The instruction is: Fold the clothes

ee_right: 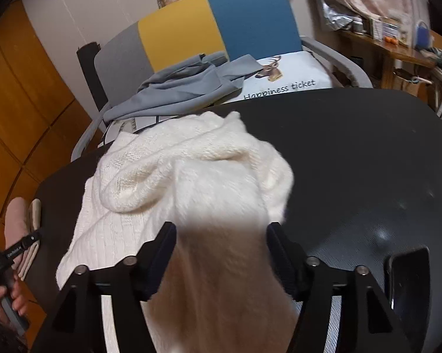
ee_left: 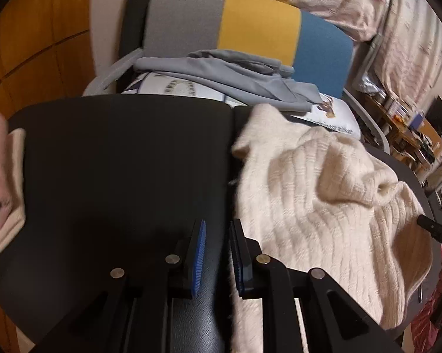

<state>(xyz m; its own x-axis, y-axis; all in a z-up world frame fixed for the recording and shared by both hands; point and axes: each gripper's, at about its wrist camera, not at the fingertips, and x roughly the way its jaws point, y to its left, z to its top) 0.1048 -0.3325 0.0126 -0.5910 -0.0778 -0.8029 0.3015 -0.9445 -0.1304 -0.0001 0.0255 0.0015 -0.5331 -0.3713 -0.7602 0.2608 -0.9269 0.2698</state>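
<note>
A cream knit sweater (ee_left: 324,194) lies crumpled on the right half of the black round table (ee_left: 118,161). My left gripper (ee_left: 216,253) hovers low over the table at the sweater's left edge. Its blue pads (ee_left: 199,253) stand a narrow gap apart, with only bare table showing between them. In the right wrist view the sweater (ee_right: 177,170) rises in a thick blurred bunch that fills the space between the fingers of my right gripper (ee_right: 221,250), which is shut on it. A person's hand (ee_right: 3,297) holds the left gripper's handle at the lower left.
Folded pink and cream clothes (ee_left: 0,176) sit at the table's left edge. Behind the table stands a grey, yellow and blue chair (ee_left: 250,26) carrying a grey garment (ee_left: 235,73) and a deer-print cushion (ee_right: 285,79). A dark phone (ee_right: 409,282) lies near the right gripper. Cluttered shelves (ee_left: 412,129) are at the right.
</note>
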